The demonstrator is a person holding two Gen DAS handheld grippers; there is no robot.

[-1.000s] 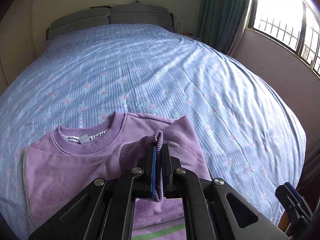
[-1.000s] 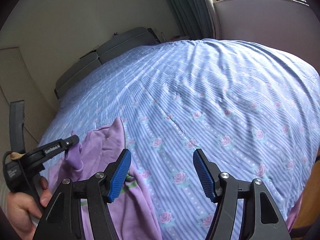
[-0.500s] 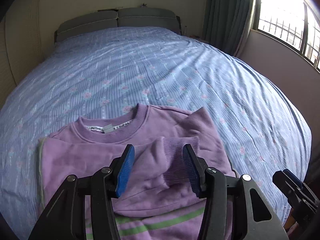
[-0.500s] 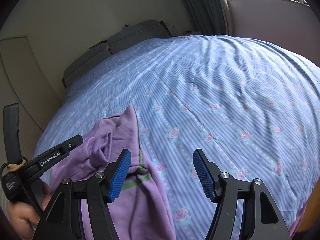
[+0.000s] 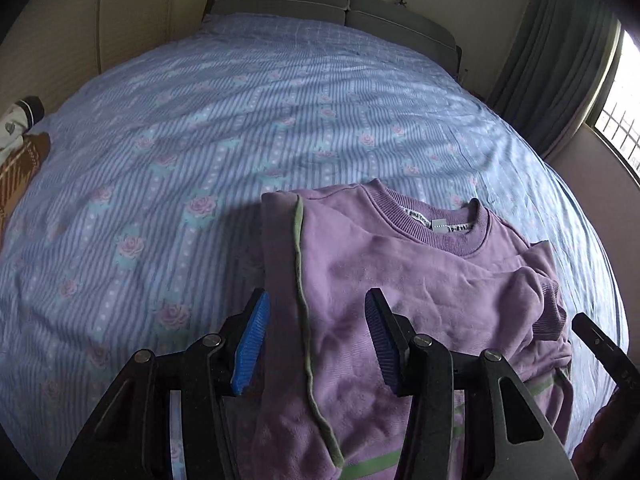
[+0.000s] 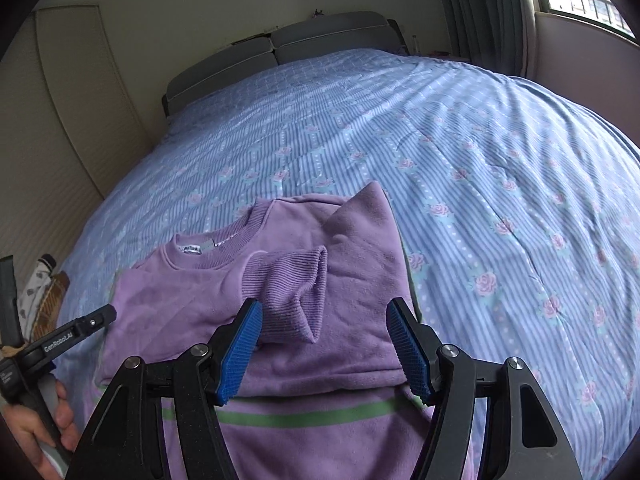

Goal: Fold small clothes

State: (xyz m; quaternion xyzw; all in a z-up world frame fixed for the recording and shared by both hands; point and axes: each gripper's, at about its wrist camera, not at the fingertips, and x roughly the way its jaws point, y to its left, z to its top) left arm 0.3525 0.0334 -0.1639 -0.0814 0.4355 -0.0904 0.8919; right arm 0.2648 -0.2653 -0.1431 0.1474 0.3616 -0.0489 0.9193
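A small purple sweatshirt (image 5: 420, 280) with green stripes lies on the bed, neck away from me, both sides folded in. It also shows in the right wrist view (image 6: 248, 312). Its ribbed cuff (image 6: 296, 296) lies folded across the chest. My left gripper (image 5: 316, 340) is open and empty above the sweatshirt's left folded edge, which has a green seam (image 5: 300, 280). My right gripper (image 6: 326, 354) is open and empty just in front of the cuff. The left gripper's body (image 6: 60, 340) shows at the right view's left edge.
The bed has a blue striped floral sheet (image 5: 240, 120) and a grey headboard (image 5: 340, 8). Other clothes (image 5: 20, 148) lie at the bed's left edge. A curtain and window (image 6: 560, 0) are on the right, a wall on the left.
My left gripper opened and let go of the ribbed cuff, which now lies across the chest. It then moved left over the folded left edge. My right gripper moved left over the sweatshirt.
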